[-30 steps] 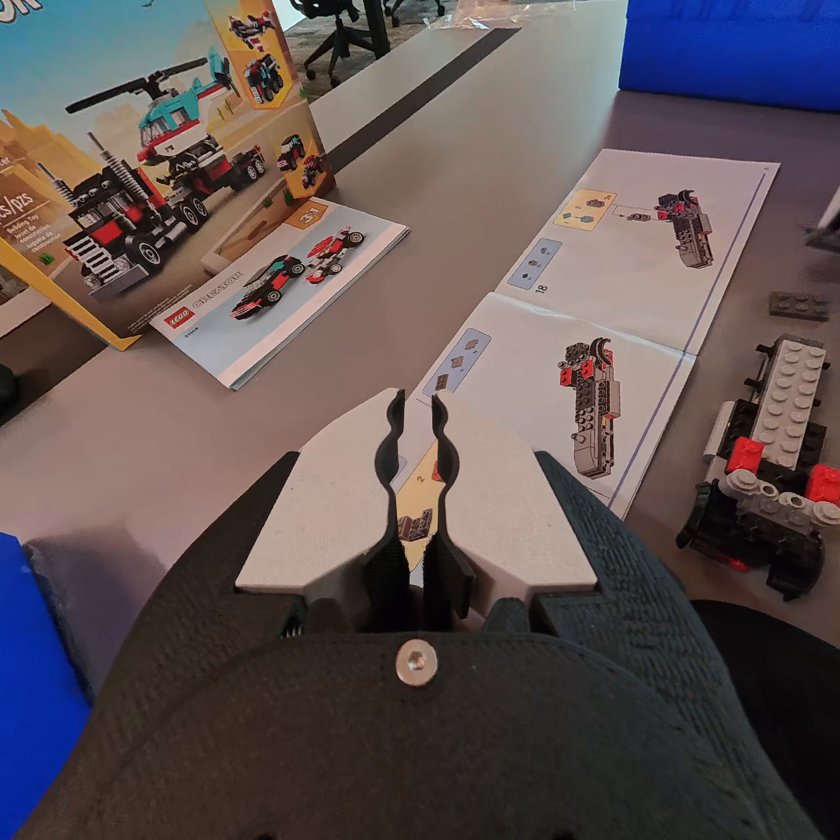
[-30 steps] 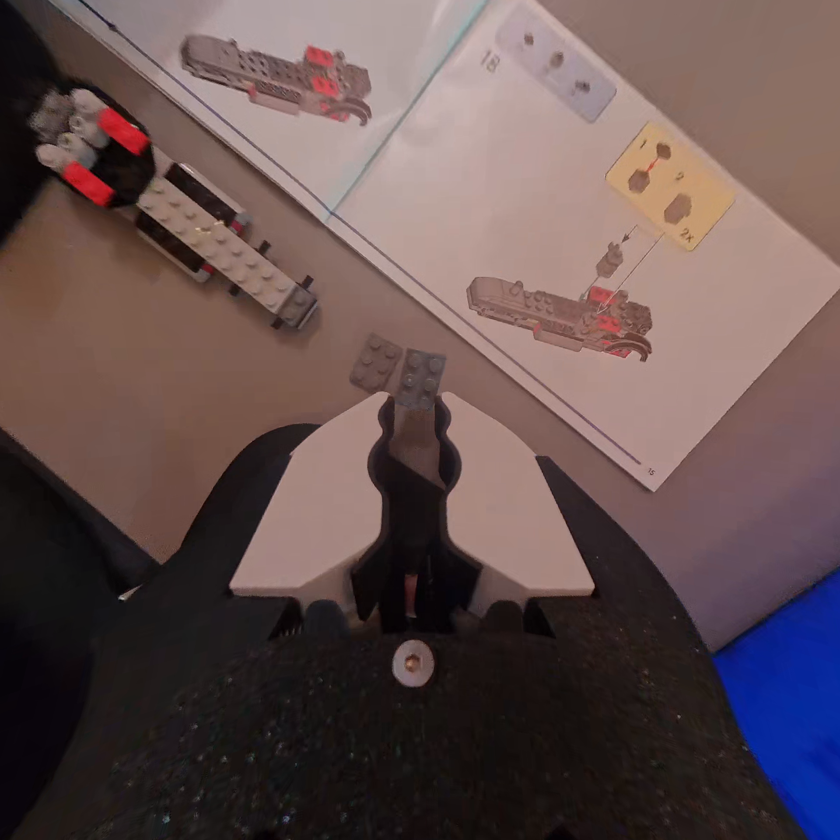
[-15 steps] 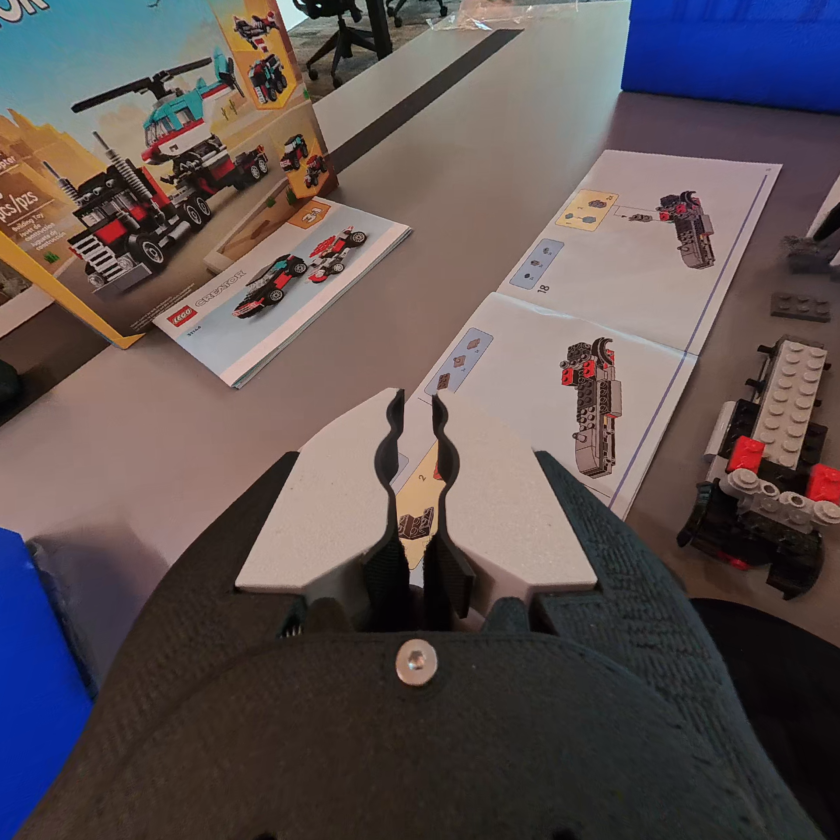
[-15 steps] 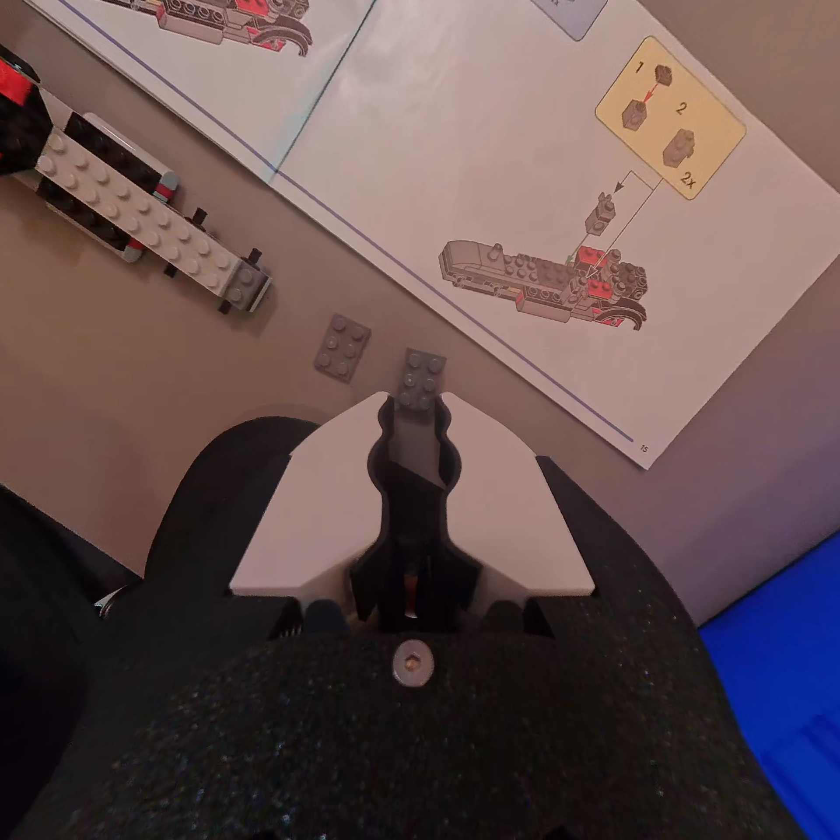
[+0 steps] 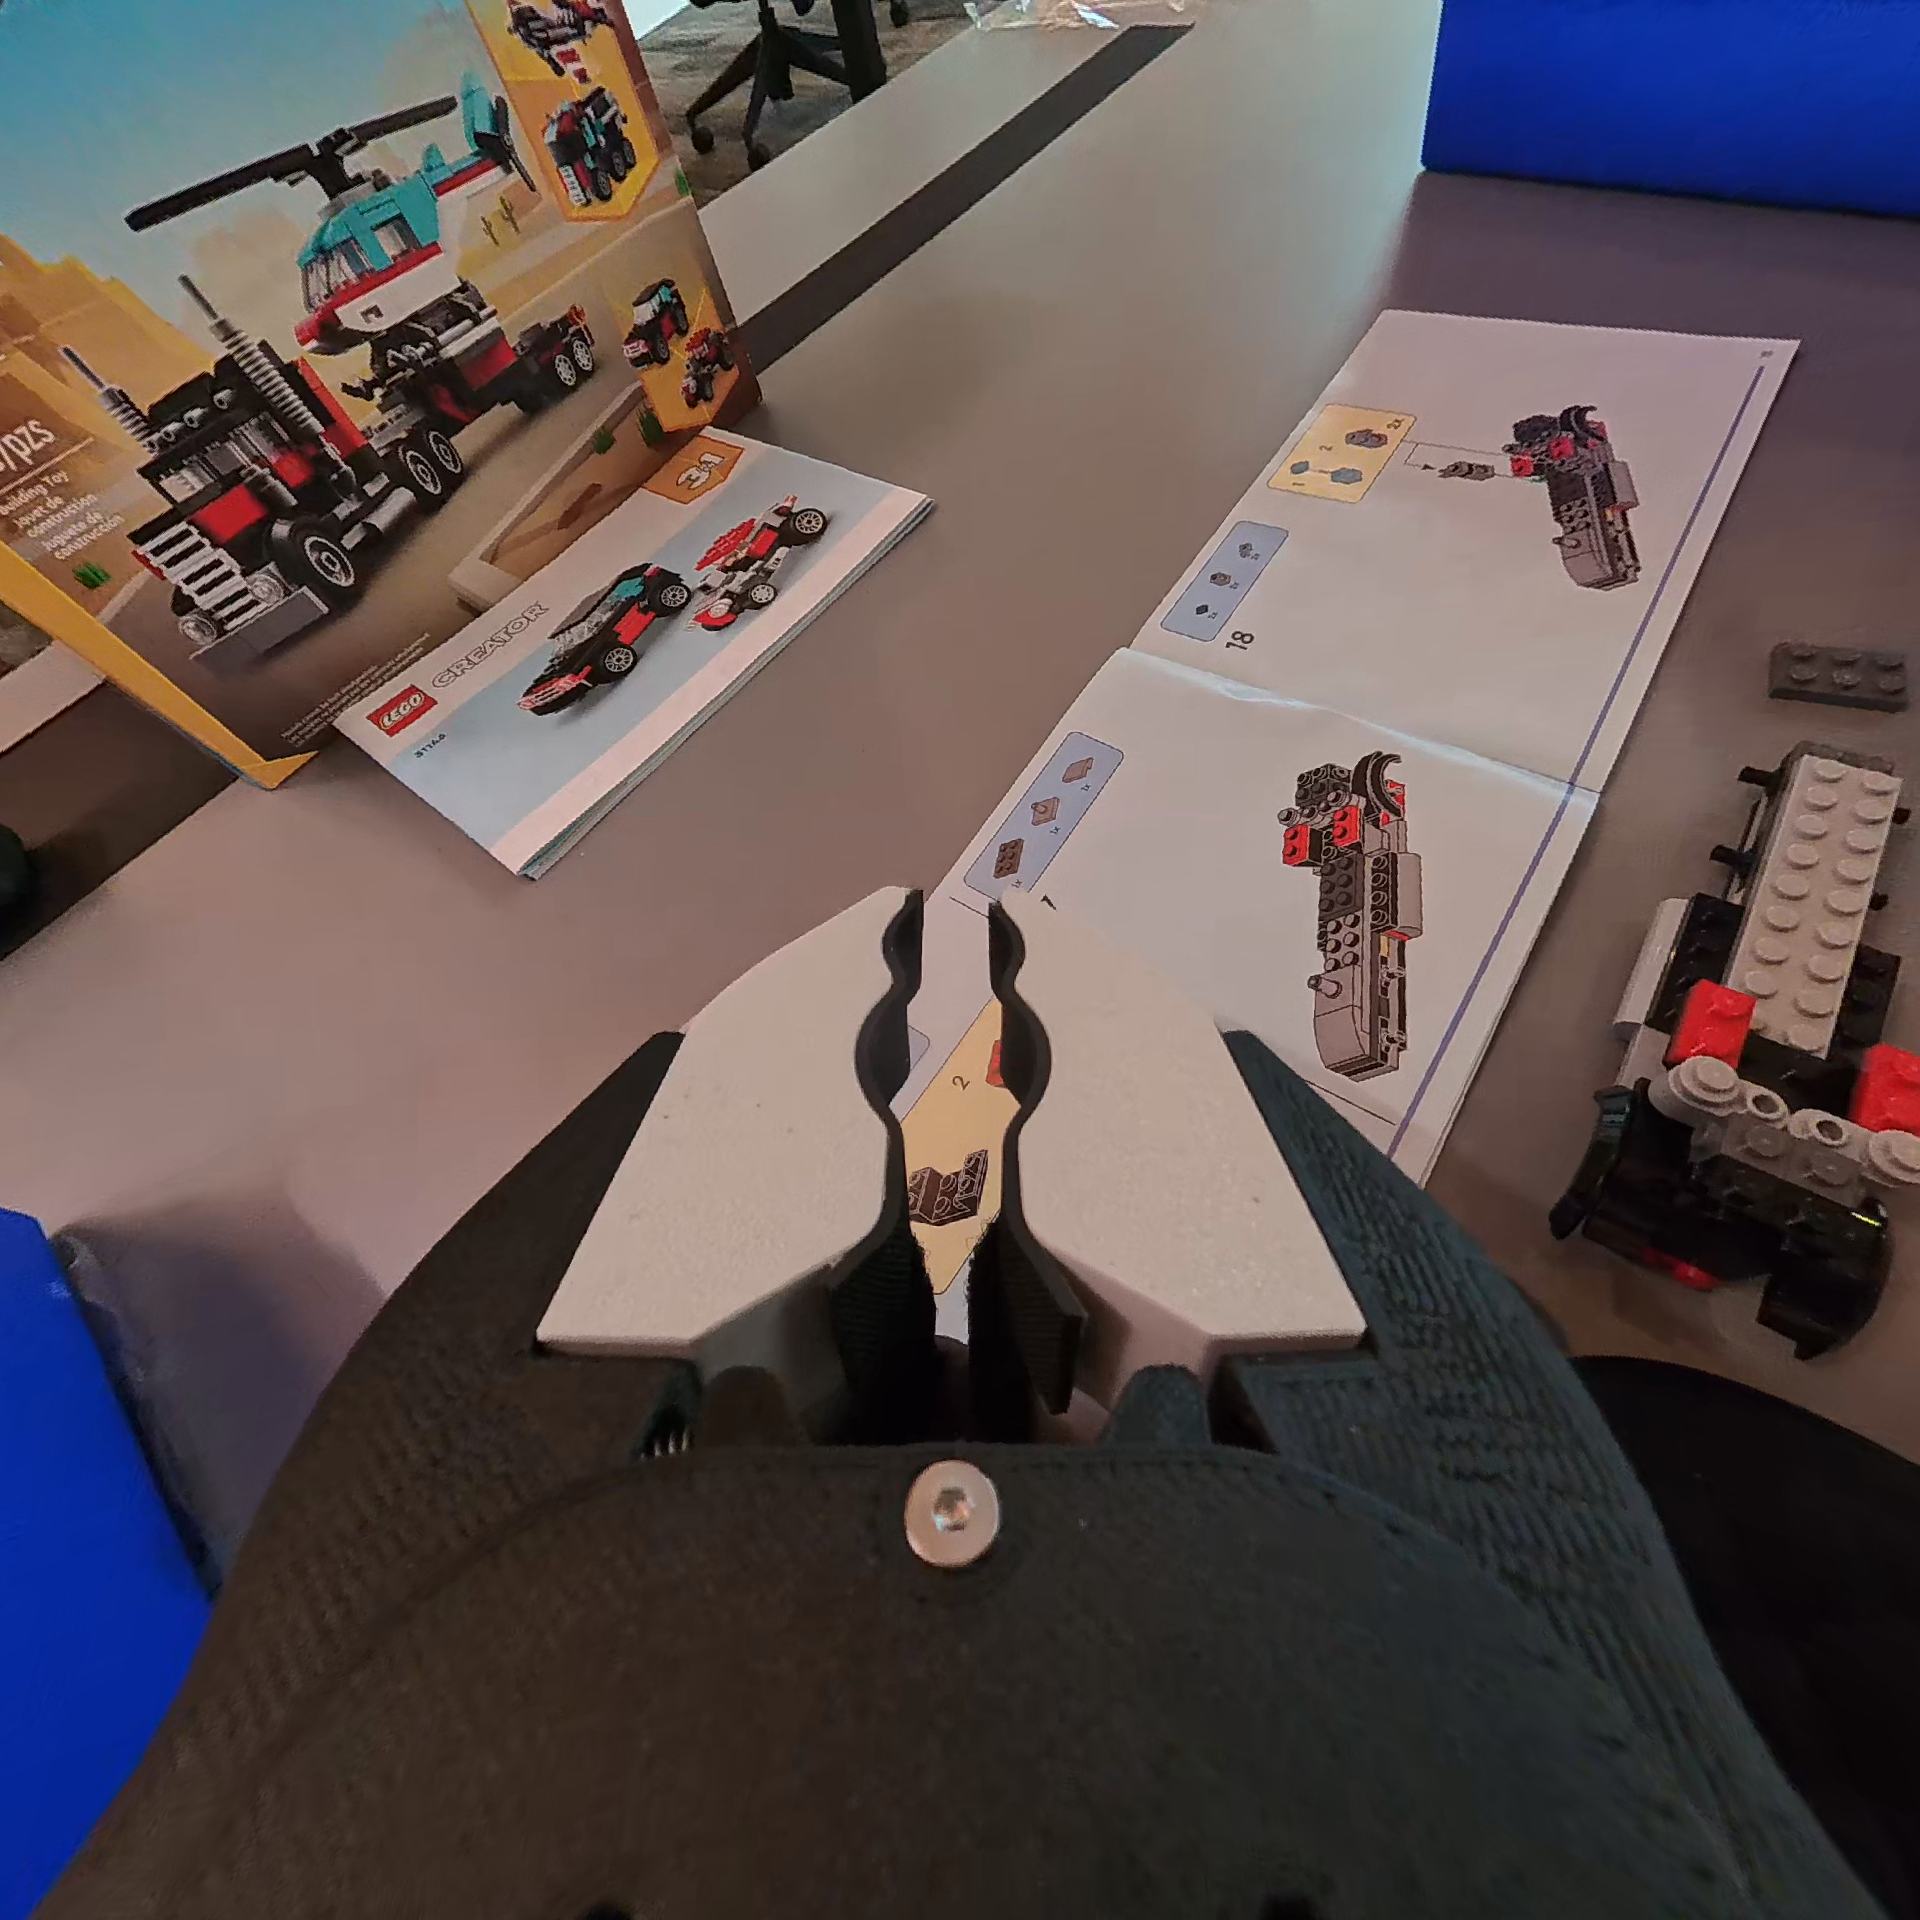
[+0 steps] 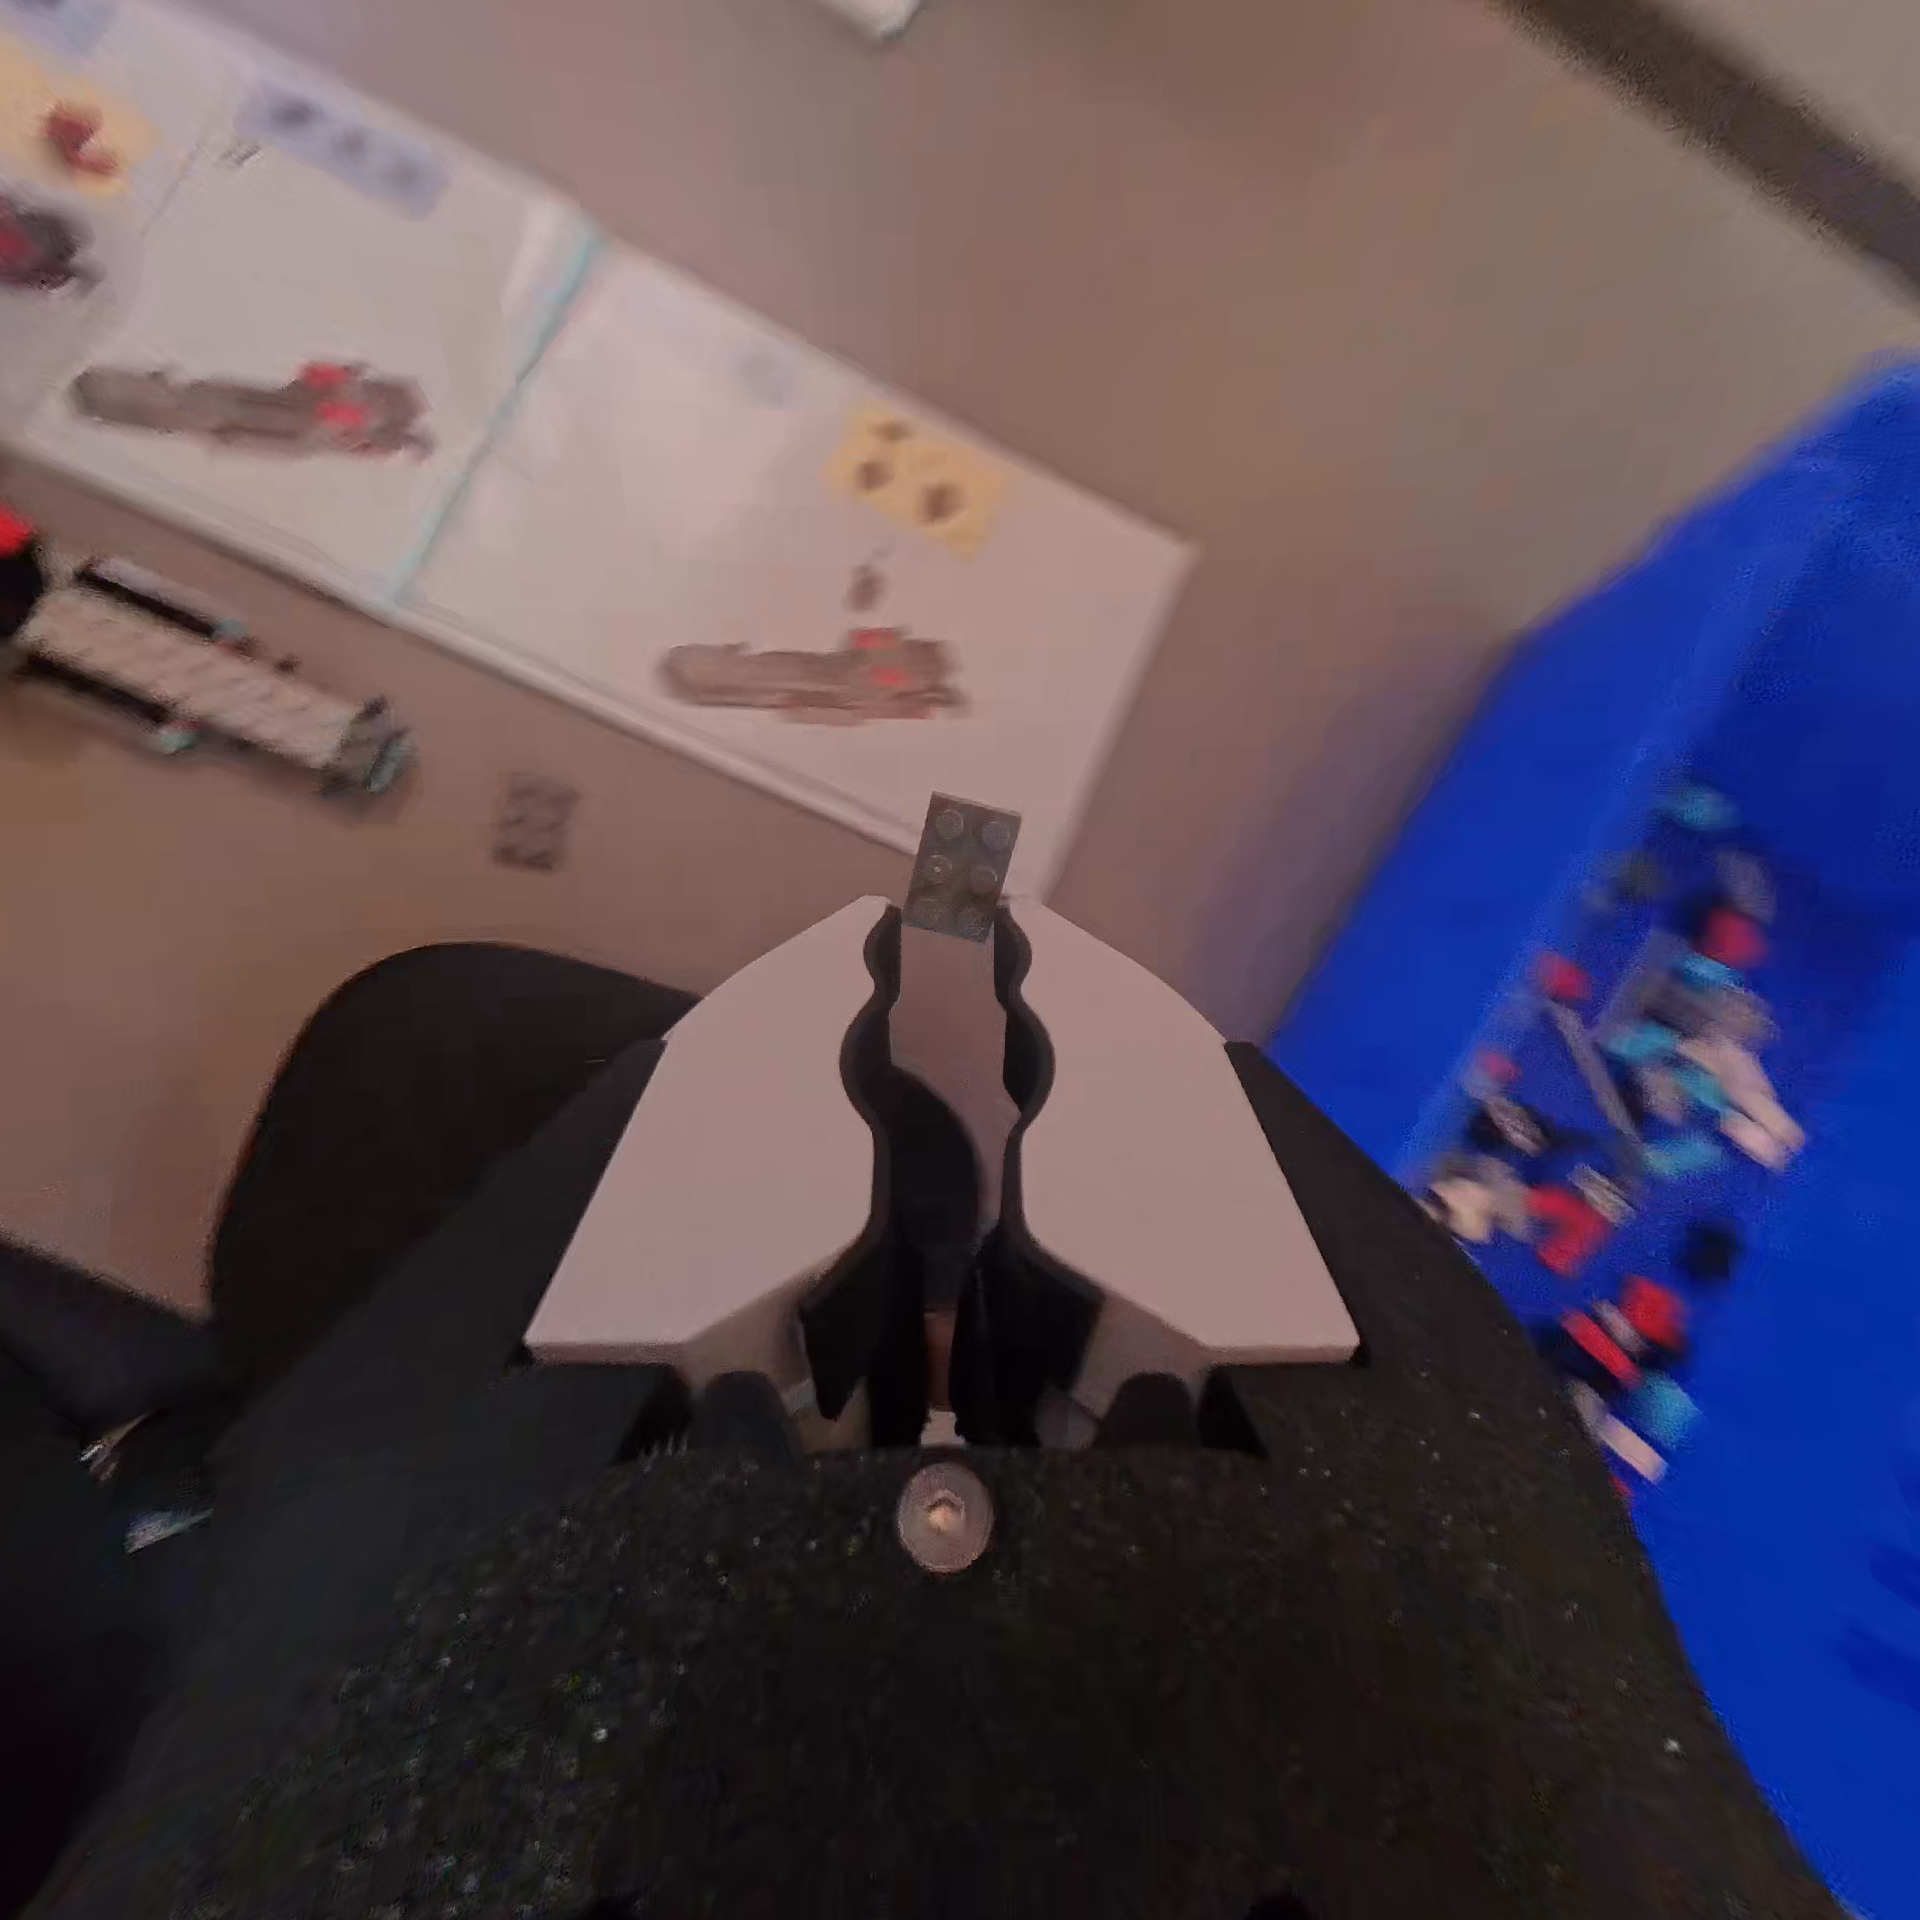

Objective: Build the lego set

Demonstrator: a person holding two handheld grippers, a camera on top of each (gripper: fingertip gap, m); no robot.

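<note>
1. Right between the tips of the right gripper [image 6: 948, 914] there's a small grey plate [image 6: 961, 868], studs facing the camera, pinched at its lower end so most of it sticks out past the jaws.
2. Left of those jaws, down on the table [image 6: 1039, 260], a second grey plate [image 6: 535, 821] lies flat, and further left is the half-built truck [image 6: 208, 675]. That whole view is motion-blurred, so details are mushy.
3. Beyond the right jaws sits the open instruction booklet [image 6: 727, 499]; off to their right is a blue bin [image 6: 1662, 935] with loose pieces in it.
4. The left gripper [image 5: 954, 909] has nothing in it, jaws nearly together with just a narrow slit between them, hovering over the near page of the open instruction booklet [image 5: 1403, 665].
5. Right of the left jaws: the half-built truck [image 5: 1787, 1039] on the table, and just past it the second grey plate [image 5: 1839, 673].
6. Ahead and left of the left jaws: a closed booklet [image 5: 644, 644], with the set's box [image 5: 312, 364] standing behind it.
</note>
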